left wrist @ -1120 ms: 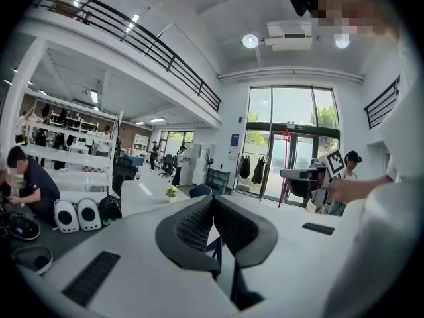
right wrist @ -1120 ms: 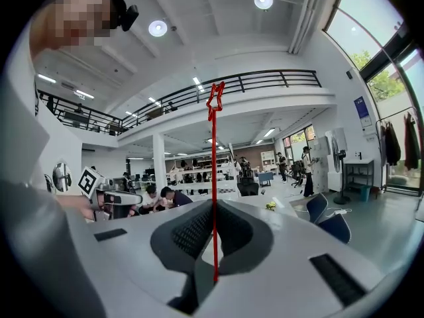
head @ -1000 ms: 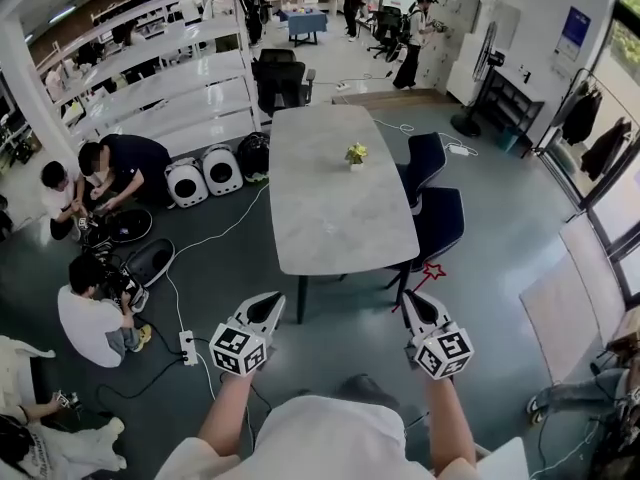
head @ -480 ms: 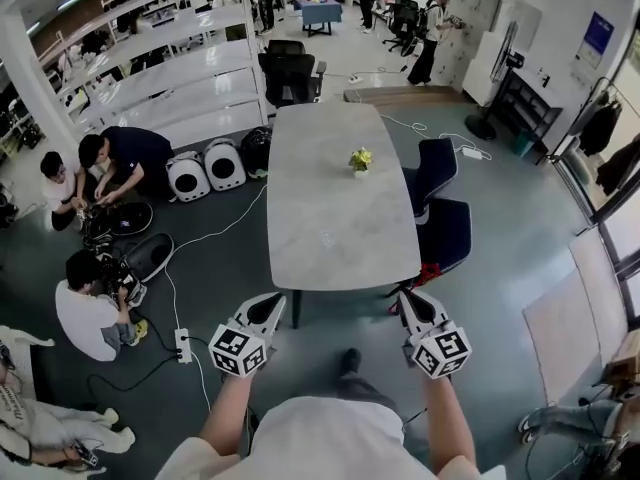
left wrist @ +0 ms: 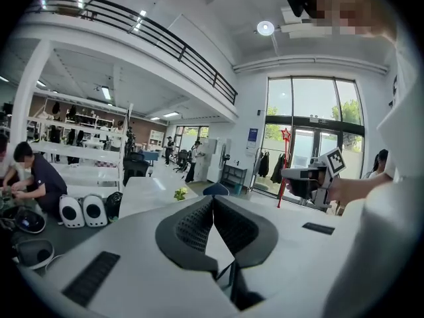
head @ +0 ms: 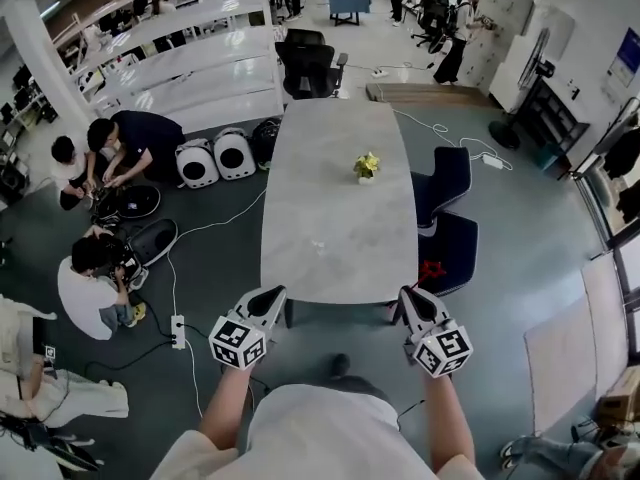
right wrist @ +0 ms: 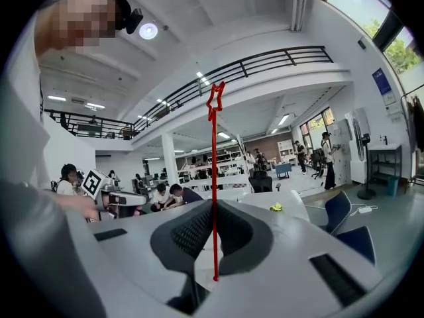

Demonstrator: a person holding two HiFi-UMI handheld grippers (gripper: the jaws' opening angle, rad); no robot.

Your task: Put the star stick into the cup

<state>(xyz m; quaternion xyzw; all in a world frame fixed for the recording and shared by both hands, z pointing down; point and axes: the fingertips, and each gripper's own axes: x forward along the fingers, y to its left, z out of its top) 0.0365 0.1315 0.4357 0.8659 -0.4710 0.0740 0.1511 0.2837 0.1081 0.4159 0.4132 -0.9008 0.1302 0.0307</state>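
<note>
Fingers clamp the star stick in the right gripper; left gripper closed, empty.
Surface edge now nearer both.

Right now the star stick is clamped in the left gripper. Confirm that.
Wrong gripper. The right gripper is clamped on the star stick, as the right gripper view shows; the left gripper is shut with nothing between its jaws.

Matt stone-look table; smooth plastic star stick.
</note>
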